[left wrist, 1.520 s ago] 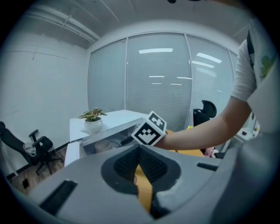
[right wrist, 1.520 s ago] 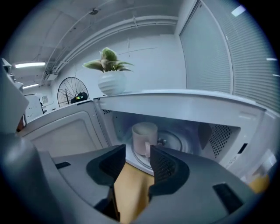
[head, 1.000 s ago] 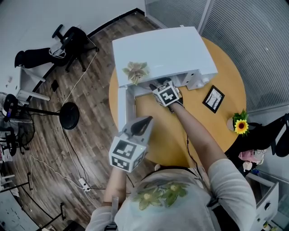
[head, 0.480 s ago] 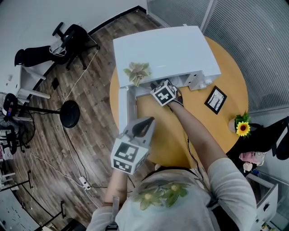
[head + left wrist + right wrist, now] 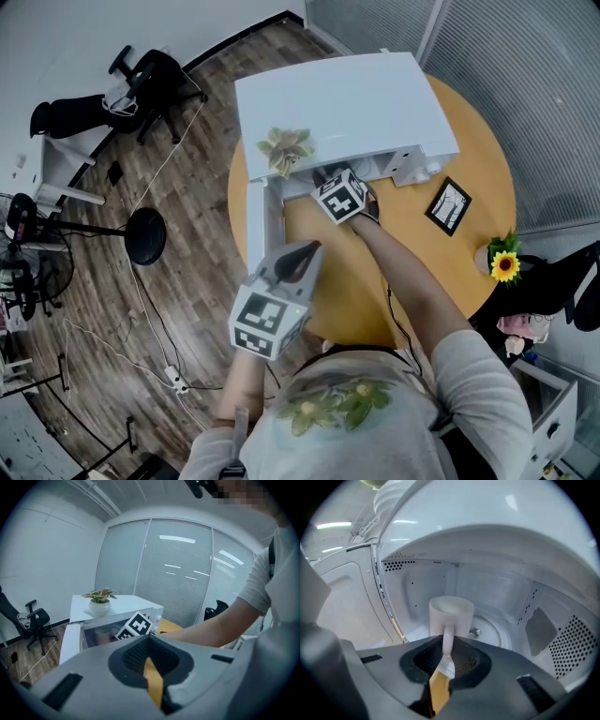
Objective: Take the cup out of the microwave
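Observation:
A white microwave (image 5: 347,103) stands on the round yellow table (image 5: 412,262) with its door (image 5: 255,220) swung open to the left. Inside it, a pale mug-shaped cup (image 5: 451,613) stands upright near the glass turntable, handle toward me. My right gripper (image 5: 446,651) reaches into the cavity; its jaws have just been closing and now pinch the cup's handle. In the head view only its marker cube shows at the microwave's mouth, right gripper (image 5: 325,178). My left gripper (image 5: 298,258) hovers shut in front of the door, holding nothing, left gripper (image 5: 149,656).
A small potted plant (image 5: 284,150) sits on the microwave's top near its front edge. A black picture frame (image 5: 443,205) and a sunflower (image 5: 503,265) are on the table's right side. A round stand base (image 5: 145,239) and an office chair (image 5: 150,80) are on the wood floor at left.
The right gripper's marker cube has shifted slightly up toward the microwave's mouth. The left gripper has stayed where it was.

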### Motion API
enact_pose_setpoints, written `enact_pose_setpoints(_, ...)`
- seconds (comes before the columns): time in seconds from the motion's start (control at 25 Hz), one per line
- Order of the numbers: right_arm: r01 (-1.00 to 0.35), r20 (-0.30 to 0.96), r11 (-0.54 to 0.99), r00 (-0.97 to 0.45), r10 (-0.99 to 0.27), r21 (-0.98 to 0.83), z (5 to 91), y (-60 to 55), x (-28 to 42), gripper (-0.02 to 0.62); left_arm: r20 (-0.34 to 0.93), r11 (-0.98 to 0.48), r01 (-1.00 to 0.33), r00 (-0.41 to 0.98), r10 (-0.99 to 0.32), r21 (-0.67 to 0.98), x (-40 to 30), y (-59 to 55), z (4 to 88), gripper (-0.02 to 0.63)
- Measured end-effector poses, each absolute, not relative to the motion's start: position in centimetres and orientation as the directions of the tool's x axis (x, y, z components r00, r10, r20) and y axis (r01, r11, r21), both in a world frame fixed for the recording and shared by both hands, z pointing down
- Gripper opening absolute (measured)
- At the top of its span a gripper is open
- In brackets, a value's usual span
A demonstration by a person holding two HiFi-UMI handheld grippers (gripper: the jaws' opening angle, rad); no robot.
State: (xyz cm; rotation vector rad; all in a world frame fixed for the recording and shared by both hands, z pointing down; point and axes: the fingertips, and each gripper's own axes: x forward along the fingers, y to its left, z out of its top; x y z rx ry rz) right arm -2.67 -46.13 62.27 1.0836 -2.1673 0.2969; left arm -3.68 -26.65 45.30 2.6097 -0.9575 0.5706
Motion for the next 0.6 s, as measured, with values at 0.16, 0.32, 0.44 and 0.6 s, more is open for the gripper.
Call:
enact_pose_setpoints(0.16,-0.778,0.638,0.622,-0.435,-0.636,0.089,61.1,-45.9,-2.8,0.058,0.467,-0.732,-0.667,0.696,-0.546,0.139,-3.8,-26.7,45.6,0.003)
enact_pose_setpoints(0.32,-0.786,0.617,0.612,-0.439,-0.653,0.088,60.0,-45.5,-2.5,0.058,0.463,-0.729,-0.670,0.695,-0.550,0.139,-3.8,-26.7,45.5,0.003)
enact_pose_setpoints(0.44,-0.793,0.609,0.604,-0.440,-0.660,0.082,59.6,-44.9,-2.1,0.058,0.450,-0.723,-0.677,0.693,-0.563,0.139,-4.1,-26.8,45.2,0.004)
enact_pose_setpoints(0.6,-0.803,0.601,0.593,-0.443,-0.665,0.065,58.9,-44.1,-1.8,0.058,0.427,-0.703,-0.696,0.685,-0.590,0.147,-4.5,-27.0,44.7,0.003)
